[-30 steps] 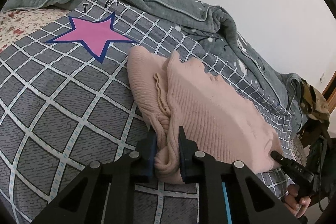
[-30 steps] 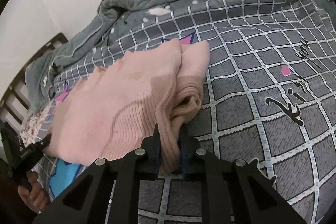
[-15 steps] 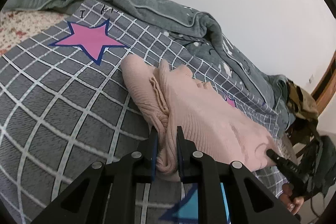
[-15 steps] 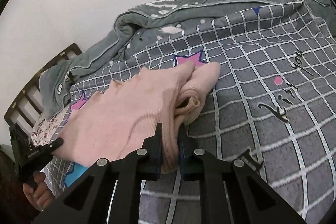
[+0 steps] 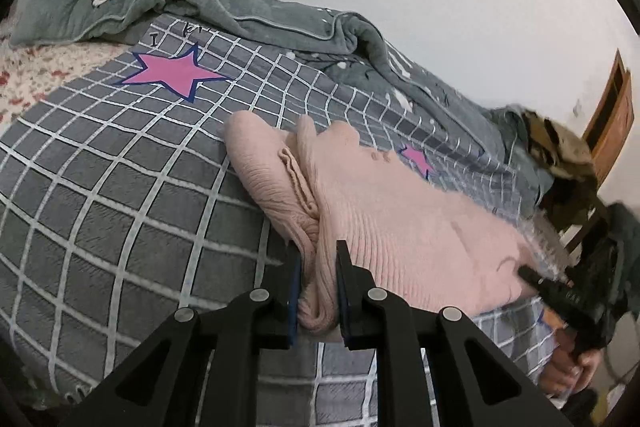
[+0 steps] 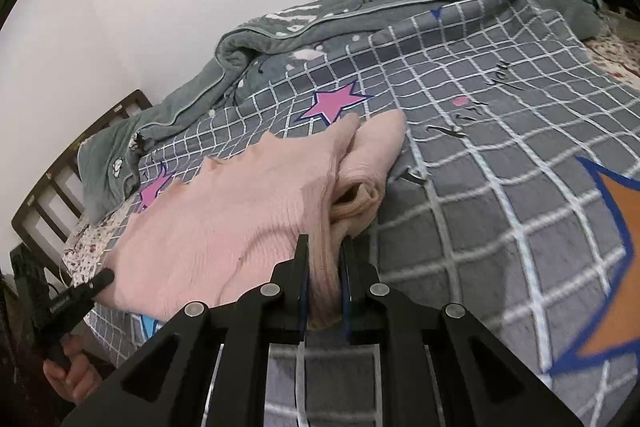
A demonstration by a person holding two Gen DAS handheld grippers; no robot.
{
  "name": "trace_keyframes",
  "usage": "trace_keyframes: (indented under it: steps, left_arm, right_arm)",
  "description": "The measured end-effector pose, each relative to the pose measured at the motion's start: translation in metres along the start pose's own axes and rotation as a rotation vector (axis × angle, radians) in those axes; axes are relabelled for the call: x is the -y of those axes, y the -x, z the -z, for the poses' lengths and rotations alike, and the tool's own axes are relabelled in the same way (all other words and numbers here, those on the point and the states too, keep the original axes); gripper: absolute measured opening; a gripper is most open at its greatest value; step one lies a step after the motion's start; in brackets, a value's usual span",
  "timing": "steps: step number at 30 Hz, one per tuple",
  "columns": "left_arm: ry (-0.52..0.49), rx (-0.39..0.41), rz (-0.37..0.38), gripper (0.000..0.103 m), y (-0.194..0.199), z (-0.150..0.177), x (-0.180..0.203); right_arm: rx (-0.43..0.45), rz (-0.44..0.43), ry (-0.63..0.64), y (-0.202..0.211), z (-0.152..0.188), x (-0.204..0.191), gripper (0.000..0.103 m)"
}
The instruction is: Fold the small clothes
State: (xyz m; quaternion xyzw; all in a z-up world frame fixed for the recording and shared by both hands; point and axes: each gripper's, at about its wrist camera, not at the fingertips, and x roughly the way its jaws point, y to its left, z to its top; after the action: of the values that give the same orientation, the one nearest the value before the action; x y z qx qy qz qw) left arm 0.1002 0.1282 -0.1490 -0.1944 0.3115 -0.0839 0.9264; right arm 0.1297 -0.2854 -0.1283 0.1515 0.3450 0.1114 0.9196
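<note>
A pink ribbed knit garment (image 5: 392, 219) lies partly folded on the grey checked bedspread (image 5: 120, 195). My left gripper (image 5: 318, 259) is shut on the bunched near edge at its left end. My right gripper (image 6: 324, 255) is shut on the near edge at its right end, where the pink knit (image 6: 240, 219) spreads away to the left. Each view shows the other gripper at the garment's far side, the right gripper in the left wrist view (image 5: 560, 295) and the left gripper in the right wrist view (image 6: 72, 303). A folded sleeve roll (image 6: 360, 195) sits under the top layer.
A grey-green quilt (image 5: 280, 23) is heaped along the white wall. A floral sheet (image 5: 36, 71) shows at the left edge. A wooden headboard (image 6: 60, 179) stands beyond the bed. A wooden frame (image 5: 612, 123) and dark clutter (image 5: 560, 155) are at the far right.
Both grippers have pulled back toward the bed's near edge with the garment's edge still held. More bedspread and an orange star now show at the right.
</note>
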Motion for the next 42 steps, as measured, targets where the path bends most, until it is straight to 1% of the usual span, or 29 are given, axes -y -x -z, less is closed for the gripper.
trace_keyframes:
  steps: [1,3,5,6,7,8,9,10,11,14,17,20,25,28,33,36,37,38,39,41,42]
  left_arm:
    - [-0.012,-0.004,-0.017,0.018,-0.001,0.0,0.001]
    - [-0.016,-0.017,-0.024,0.021,-0.004,-0.001,0.0]
    - [0.01,-0.034,-0.014,0.033,-0.006,-0.003,-0.006]
    - [0.022,-0.04,-0.007,0.036,-0.007,-0.003,-0.007]
    - [0.038,-0.05,-0.001,0.044,-0.008,-0.004,-0.011]
    - [0.059,-0.062,0.004,0.055,-0.012,-0.006,-0.015]
    - [0.076,-0.064,0.005,0.056,-0.013,-0.007,-0.018]
    - [0.095,-0.064,0.004,0.056,-0.015,-0.007,-0.021]
    - [0.108,-0.066,0.005,0.056,-0.016,-0.007,-0.024]
    - [0.149,-0.078,0.021,0.058,-0.022,-0.007,-0.03]
    - [0.177,-0.088,0.039,0.059,-0.027,-0.006,-0.035]
    - [0.187,-0.084,0.044,0.06,-0.03,-0.007,-0.037]
    - [0.203,-0.083,0.055,0.06,-0.034,-0.009,-0.038]
    - [0.206,-0.087,0.063,0.06,-0.038,-0.011,-0.037]
    - [0.221,-0.089,0.075,0.061,-0.045,-0.013,-0.035]
    - [0.242,-0.086,0.086,0.058,-0.047,-0.013,-0.036]
    - [0.246,-0.084,0.085,0.055,-0.047,-0.013,-0.035]
    - [0.249,-0.084,0.079,0.048,-0.048,-0.013,-0.035]
    - [0.251,-0.084,0.071,0.045,-0.049,-0.012,-0.035]
    - [0.256,-0.082,0.066,0.037,-0.051,-0.011,-0.034]
    - [0.257,-0.078,0.069,0.034,-0.051,-0.011,-0.033]
  right_arm:
    - [-0.004,0.029,0.006,0.002,0.001,-0.001,0.015]
    - [0.001,0.104,0.047,0.008,0.002,-0.007,0.015]
    - [0.04,0.153,0.115,0.02,0.002,-0.021,0.016]
    - [0.059,0.165,0.145,0.025,0.003,-0.028,0.016]
    - [0.071,0.173,0.176,0.029,0.005,-0.035,0.019]
    - [0.08,0.174,0.216,0.032,0.007,-0.046,0.023]
    - [0.084,0.163,0.254,0.033,0.01,-0.057,0.026]
    - [0.087,0.148,0.283,0.032,0.014,-0.067,0.03]
    - [0.087,0.137,0.301,0.03,0.018,-0.074,0.031]
    - [0.057,0.107,0.354,0.01,0.035,-0.098,0.031]
    - [0.019,0.083,0.376,-0.008,0.051,-0.114,0.031]
    - [0.023,0.107,0.424,-0.026,0.058,-0.13,0.031]
    - [-0.001,0.15,0.391,-0.056,0.05,-0.14,0.032]
    - [0.027,0.171,0.396,-0.066,0.045,-0.145,0.034]
    - [0.025,0.198,0.395,-0.08,0.035,-0.151,0.034]
    - [0.026,0.225,0.428,-0.083,0.035,-0.156,0.035]
    - [0.029,0.232,0.439,-0.084,0.036,-0.158,0.035]
    - [0.035,0.241,0.46,-0.084,0.038,-0.16,0.035]
    - [0.04,0.242,0.475,-0.084,0.04,-0.16,0.035]
    - [0.047,0.223,0.492,-0.083,0.041,-0.157,0.035]
    - [0.043,0.204,0.486,-0.082,0.04,-0.154,0.036]
